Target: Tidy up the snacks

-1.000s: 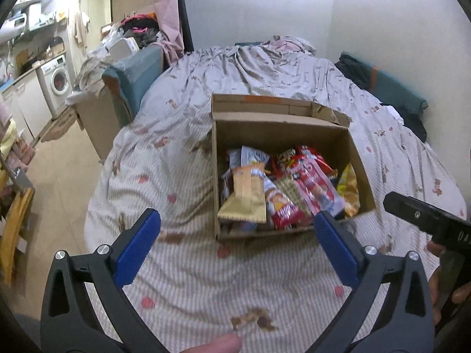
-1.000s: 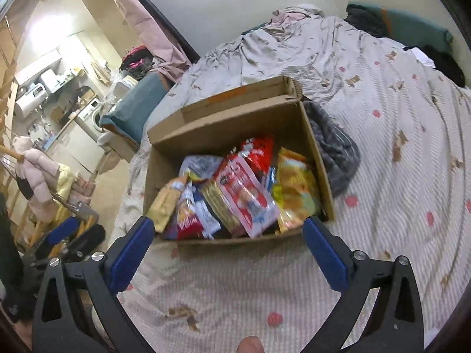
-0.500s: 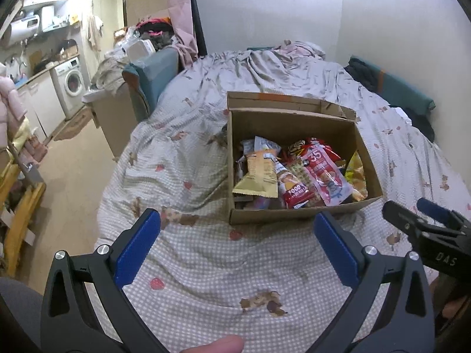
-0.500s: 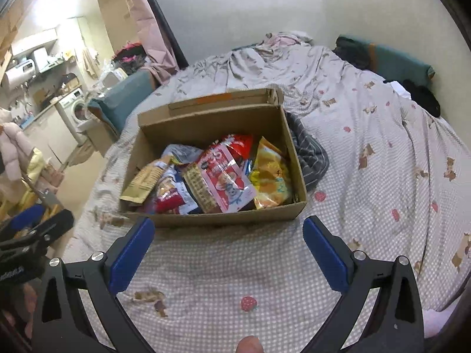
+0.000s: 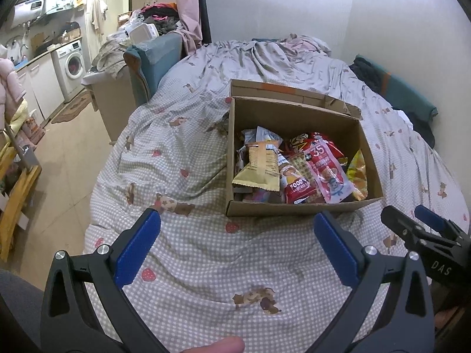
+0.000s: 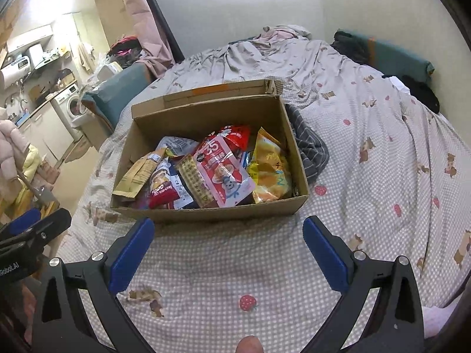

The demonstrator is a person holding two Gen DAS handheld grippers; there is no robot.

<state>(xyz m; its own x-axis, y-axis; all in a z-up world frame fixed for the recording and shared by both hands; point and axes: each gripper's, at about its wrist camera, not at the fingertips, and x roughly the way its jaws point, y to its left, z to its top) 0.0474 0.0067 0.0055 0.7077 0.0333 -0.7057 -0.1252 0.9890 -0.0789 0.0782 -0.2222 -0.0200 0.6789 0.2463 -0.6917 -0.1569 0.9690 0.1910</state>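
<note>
An open cardboard box (image 5: 297,209) (image 6: 206,213) stands on the bed, holding several snack packets: a tan packet (image 5: 262,166) (image 6: 138,173), a pink-and-white packet marked 35 (image 5: 328,169) (image 6: 223,170), a red packet (image 5: 297,186) (image 6: 163,188) and a yellow bag (image 5: 357,176) (image 6: 269,170). My left gripper (image 5: 237,229) is open and empty, above the bedspread in front of the box. My right gripper (image 6: 228,234) is open and empty, just before the box's front wall. It also shows in the left wrist view (image 5: 424,229).
The bed has a checked bedspread (image 5: 206,264) (image 6: 382,176). A striped grey cloth (image 6: 309,147) lies against the box's right side. Dark clothes and a teal pillow (image 6: 397,56) lie by the wall. A teal chair (image 5: 153,58) and floor are left of the bed.
Both grippers have drawn back from the box, so it looks smaller and farther. Both stay open and empty. The snacks have not moved.
</note>
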